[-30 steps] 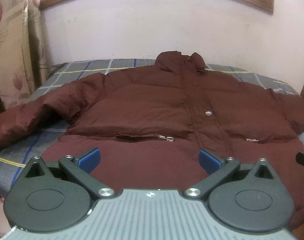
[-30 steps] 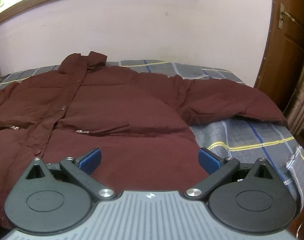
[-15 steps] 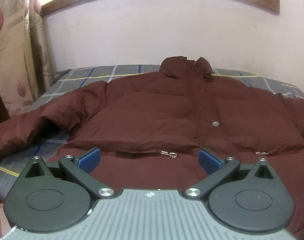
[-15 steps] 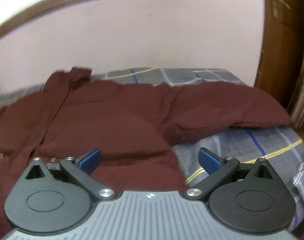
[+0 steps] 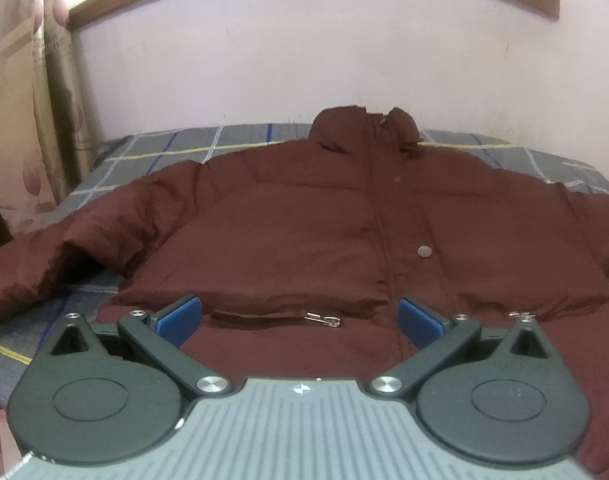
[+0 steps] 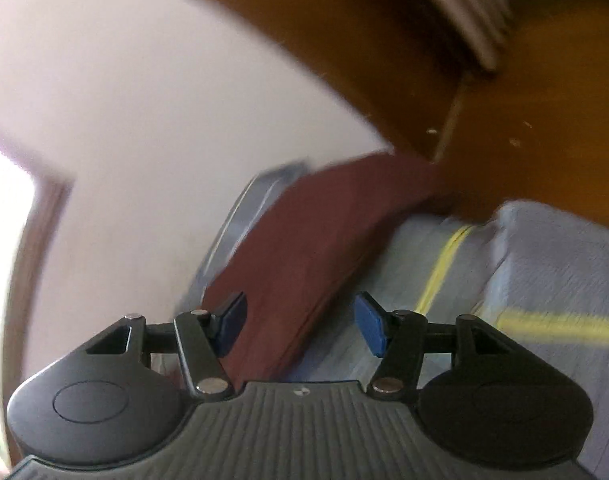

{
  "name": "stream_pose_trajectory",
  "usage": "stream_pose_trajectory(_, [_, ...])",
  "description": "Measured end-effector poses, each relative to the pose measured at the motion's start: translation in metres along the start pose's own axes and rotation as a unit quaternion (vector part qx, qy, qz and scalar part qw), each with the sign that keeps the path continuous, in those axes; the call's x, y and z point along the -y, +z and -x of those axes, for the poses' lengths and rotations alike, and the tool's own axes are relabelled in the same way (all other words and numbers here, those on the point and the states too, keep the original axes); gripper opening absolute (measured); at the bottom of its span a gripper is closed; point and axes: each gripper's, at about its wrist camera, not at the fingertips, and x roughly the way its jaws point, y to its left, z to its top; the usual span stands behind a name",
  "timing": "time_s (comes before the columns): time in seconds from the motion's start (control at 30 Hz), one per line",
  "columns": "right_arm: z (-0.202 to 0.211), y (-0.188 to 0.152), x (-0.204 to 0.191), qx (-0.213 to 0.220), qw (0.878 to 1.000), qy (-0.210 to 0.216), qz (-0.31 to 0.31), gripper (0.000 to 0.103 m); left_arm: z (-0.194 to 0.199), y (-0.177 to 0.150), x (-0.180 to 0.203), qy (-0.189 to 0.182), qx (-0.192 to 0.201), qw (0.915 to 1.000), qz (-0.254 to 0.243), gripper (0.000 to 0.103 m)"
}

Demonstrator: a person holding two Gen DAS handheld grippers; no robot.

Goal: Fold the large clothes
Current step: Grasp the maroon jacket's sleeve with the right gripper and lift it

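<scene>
A large maroon puffer jacket [image 5: 304,232] lies front-up and spread flat on a bed, collar toward the far wall, both sleeves stretched out sideways. My left gripper [image 5: 300,318] is open and empty, low over the jacket's hem just before the left pocket zipper [image 5: 322,318]. My right gripper [image 6: 300,326] is open and empty, rolled sideways, over the lower edge of the jacket's right sleeve [image 6: 316,240]. The right wrist view is blurred by motion.
The bed has a grey plaid sheet [image 5: 152,152] with blue and yellow lines, also in the right wrist view [image 6: 524,280]. A pale wall [image 5: 304,60] stands behind, a curtain [image 5: 20,100] at the left, a wooden door [image 6: 524,100] at the right.
My right gripper has swung to the right and rolled, from over the jacket's hem to over the right sleeve by the door. My left gripper has dropped lower and closer to the jacket.
</scene>
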Motion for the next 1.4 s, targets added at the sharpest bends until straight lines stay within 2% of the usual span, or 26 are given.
stream_pose_trajectory(0.07, [-0.008, 0.024, 0.012, 0.009, 1.0, -0.027, -0.001, 0.059, -0.004, 0.001, 0.001, 0.002, -0.006, 1.0, -0.001, 0.103])
stream_pose_trajectory(0.27, [-0.054, 0.056, 0.046, -0.047, 0.995, -0.074, -0.055, 0.06, -0.009, 0.001, 0.004, 0.016, -0.011, 0.9998, -0.011, 0.103])
stream_pose_trajectory(0.37, [-0.077, 0.059, 0.055, -0.059, 0.992, -0.066, -0.087, 0.06, -0.011, 0.003, 0.004, 0.022, -0.016, 0.9996, -0.008, 0.103])
stream_pose_trajectory(0.43, [-0.083, 0.061, 0.06, -0.045, 0.993, -0.052, -0.093, 0.057, -0.014, 0.004, 0.004, 0.026, -0.022, 0.9994, -0.006, 0.103])
stream_pose_trajectory(0.5, [-0.09, 0.061, 0.059, -0.03, 0.993, -0.033, -0.108, 0.027, -0.016, 0.005, 0.002, 0.029, -0.028, 0.9992, -0.003, 0.103])
stream_pose_trajectory(0.53, [-0.094, 0.067, 0.057, -0.023, 0.993, -0.032, -0.109, 0.019, -0.017, 0.005, 0.001, 0.031, -0.029, 0.9991, -0.003, 0.103])
stream_pose_trajectory(0.57, [-0.093, 0.068, 0.052, -0.011, 0.994, -0.029, -0.103, 0.011, -0.016, 0.005, 0.0, 0.032, -0.03, 0.999, -0.001, 0.103])
stream_pose_trajectory(0.6, [-0.088, 0.069, 0.043, 0.007, 0.996, -0.021, -0.09, 0.008, -0.015, 0.005, -0.002, 0.034, -0.029, 0.999, 0.0, 0.103])
stream_pose_trajectory(0.7, [-0.064, 0.071, -0.004, 0.056, 0.998, 0.032, -0.019, 0.006, -0.007, 0.006, -0.007, 0.036, -0.019, 0.9992, 0.001, 0.103])
stream_pose_trajectory(0.83, [-0.039, 0.052, -0.09, 0.056, 0.989, 0.115, 0.076, 0.006, 0.004, 0.006, -0.018, 0.031, -0.013, 0.9994, 0.01, 0.103])
stream_pose_trajectory(0.97, [-0.025, -0.008, -0.185, 0.022, 0.968, 0.183, 0.173, 0.006, 0.014, 0.002, -0.035, 0.021, -0.009, 0.9991, 0.036, 0.103])
stream_pose_trajectory(1.13, [-0.036, -0.125, -0.272, -0.069, 0.933, 0.253, 0.248, 0.005, 0.024, -0.007, -0.059, 0.016, -0.006, 0.9982, 0.057, 0.103])
stream_pose_trajectory(1.2, [-0.049, -0.182, -0.294, -0.111, 0.917, 0.264, 0.279, 0.005, 0.025, -0.011, -0.069, 0.014, -0.006, 0.998, 0.061, 0.103])
stream_pose_trajectory(1.3, [-0.073, -0.267, -0.309, -0.18, 0.896, 0.26, 0.312, 0.005, 0.025, -0.018, -0.083, 0.012, -0.011, 0.9974, 0.071, 0.103])
stream_pose_trajectory(1.4, [-0.09, -0.345, -0.313, -0.218, 0.871, 0.236, 0.371, 0.005, 0.022, -0.025, -0.097, 0.01, -0.018, 0.9967, 0.079, 0.103])
